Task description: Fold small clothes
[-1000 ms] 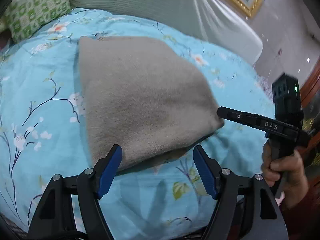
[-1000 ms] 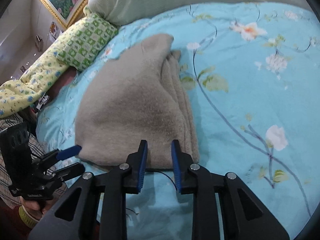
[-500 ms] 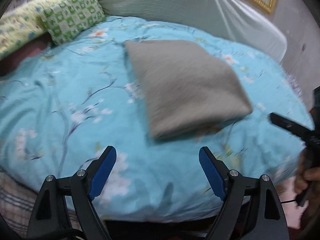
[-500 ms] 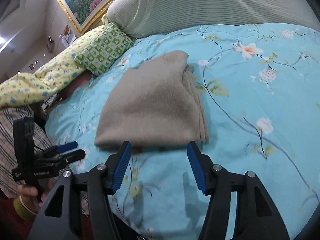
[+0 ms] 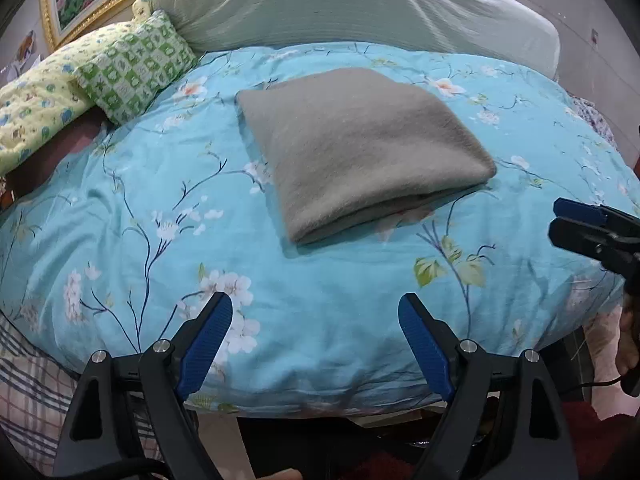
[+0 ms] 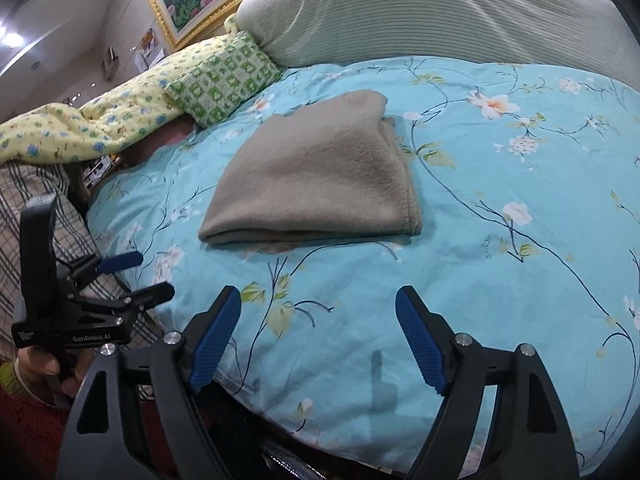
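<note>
From the left wrist view, we see our left hand-held gripper [image 5: 316, 340] spread wide with nothing between its blue pads, hovering over the near edge of the turquoise floral bed cover [image 5: 120, 208]. The grey fleece garment [image 5: 360, 148] lies folded into a compact stack in the middle of the bed, likely left there because the fold looks finished. A second ago that gripper sat right at the garment's near hem; now it is well apart from it.

From the right wrist view, our right hand-held gripper [image 6: 318, 336] is opening, empty, and also clear of the folded garment [image 6: 320, 176]. Earlier its jaws were narrow at the hem. The green checked pillow [image 6: 224, 76] rests beyond.
</note>
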Demonstrator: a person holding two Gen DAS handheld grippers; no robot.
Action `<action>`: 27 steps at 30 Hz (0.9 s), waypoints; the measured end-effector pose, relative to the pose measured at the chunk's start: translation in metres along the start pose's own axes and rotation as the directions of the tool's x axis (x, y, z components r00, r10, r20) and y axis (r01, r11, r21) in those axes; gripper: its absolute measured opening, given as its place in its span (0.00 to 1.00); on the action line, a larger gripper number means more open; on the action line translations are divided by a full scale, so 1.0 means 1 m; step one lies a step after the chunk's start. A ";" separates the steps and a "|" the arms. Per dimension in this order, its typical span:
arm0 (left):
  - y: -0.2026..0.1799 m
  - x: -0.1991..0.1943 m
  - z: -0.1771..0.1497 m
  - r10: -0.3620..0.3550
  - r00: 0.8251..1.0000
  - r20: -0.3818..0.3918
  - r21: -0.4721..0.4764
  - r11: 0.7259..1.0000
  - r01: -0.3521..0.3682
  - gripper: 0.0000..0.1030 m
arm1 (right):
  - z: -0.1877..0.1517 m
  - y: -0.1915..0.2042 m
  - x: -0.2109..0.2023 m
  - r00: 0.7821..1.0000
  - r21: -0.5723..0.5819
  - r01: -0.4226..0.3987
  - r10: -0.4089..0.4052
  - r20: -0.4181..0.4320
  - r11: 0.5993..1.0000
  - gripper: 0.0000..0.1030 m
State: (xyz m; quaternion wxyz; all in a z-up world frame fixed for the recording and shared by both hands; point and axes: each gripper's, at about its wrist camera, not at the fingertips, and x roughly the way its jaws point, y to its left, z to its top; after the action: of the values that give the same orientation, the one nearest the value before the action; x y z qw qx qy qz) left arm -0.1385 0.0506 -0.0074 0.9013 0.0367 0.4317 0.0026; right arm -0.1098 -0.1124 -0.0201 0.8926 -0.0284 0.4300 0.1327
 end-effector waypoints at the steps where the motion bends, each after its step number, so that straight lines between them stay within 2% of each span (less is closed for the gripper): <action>1: 0.001 -0.002 0.002 0.001 1.000 0.006 -0.007 1.000 -0.001 0.83 | 0.000 0.003 -0.001 1.000 -0.005 0.004 -0.004 0.002 1.000 0.78; 8: 0.011 -0.017 0.027 -0.005 0.997 0.073 -0.044 0.999 0.008 0.85 | 0.011 0.007 -0.003 1.000 -0.005 0.021 -0.021 0.021 1.000 0.82; 12: 0.019 -0.015 0.036 -0.003 0.996 0.086 -0.074 0.997 0.009 0.87 | 0.020 0.012 0.000 0.999 -0.029 0.027 -0.026 0.024 0.999 0.84; 20: 0.037 0.023 0.054 0.001 1.000 0.004 -0.127 0.992 -0.001 0.87 | 0.038 0.015 0.023 0.999 -0.043 0.039 -0.039 -0.007 0.998 0.85; 27: 0.040 0.043 0.070 0.019 1.000 -0.024 -0.112 0.993 -0.021 0.87 | 0.057 0.012 0.044 0.999 -0.027 0.039 -0.039 -0.032 0.999 0.85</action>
State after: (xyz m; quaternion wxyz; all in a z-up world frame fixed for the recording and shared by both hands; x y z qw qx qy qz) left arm -0.0557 0.0877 0.0062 0.8969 -0.0097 0.4407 0.0362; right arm -0.0433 -0.0822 -0.0173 0.8874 -0.0507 0.4420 0.1205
